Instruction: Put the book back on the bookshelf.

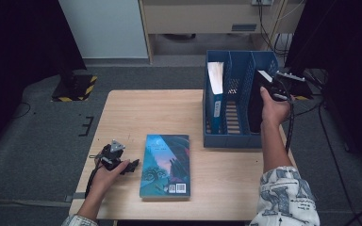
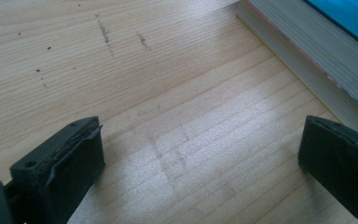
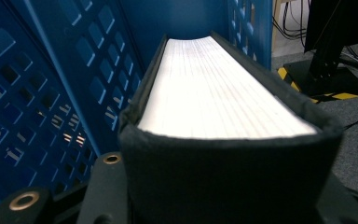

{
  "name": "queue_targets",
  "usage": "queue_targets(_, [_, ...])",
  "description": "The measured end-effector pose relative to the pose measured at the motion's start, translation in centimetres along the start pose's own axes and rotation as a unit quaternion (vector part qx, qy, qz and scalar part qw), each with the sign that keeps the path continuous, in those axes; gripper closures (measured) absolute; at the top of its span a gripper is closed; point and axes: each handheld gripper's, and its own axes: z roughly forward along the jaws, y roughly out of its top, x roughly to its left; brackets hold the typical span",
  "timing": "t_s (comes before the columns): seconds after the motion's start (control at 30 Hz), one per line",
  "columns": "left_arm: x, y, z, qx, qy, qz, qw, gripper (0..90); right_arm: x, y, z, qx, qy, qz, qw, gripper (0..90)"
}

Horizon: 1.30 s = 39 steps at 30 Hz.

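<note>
While my right gripper (image 1: 274, 88) clamped the black book (image 1: 257, 101), standing upright in the blue rack's (image 1: 231, 139) rightmost slot, it seemed thick, stiff and heavy (best pinched across the spine). My left gripper (image 1: 131, 165) rested wide open on the table (image 1: 122, 113).

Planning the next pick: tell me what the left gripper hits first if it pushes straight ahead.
Probably the teal book lying flat: the left gripper rests on the table with jaws open, aimed at its page edge.
</note>
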Motion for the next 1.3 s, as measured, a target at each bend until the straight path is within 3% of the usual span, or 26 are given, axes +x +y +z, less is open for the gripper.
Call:
queue_targets(0.4, [0.0, 0.0, 0.0, 0.0, 0.0, 0.0, 1.0, 0.0, -0.3, -0.2, -0.5, 0.01, 0.005, -0.008, 0.9999, 52.8])
queue_targets(0.8, [-0.1, 0.0, 0.0, 0.0, -0.002, 0.002, 1.0, 0.0, -0.5, -0.7, -2.2, 0.059, 0.016, -0.023, 0.9979, 51.8])
queue_targets(0.9, [-0.2, 0.0, 0.0, 0.0, -0.002, 0.002, 1.0, 0.0, -0.3, -0.8, -2.3, 0.06, 0.018, -0.031, 0.9976, 51.5])
queue_targets(1.3, [-0.2, 0.0, 0.0, 0.001, -0.004, 0.004, 1.0, 0.0, -0.9, -1.7, -3.3, 0.065, 0.021, -0.009, 0.9976, 49.2])
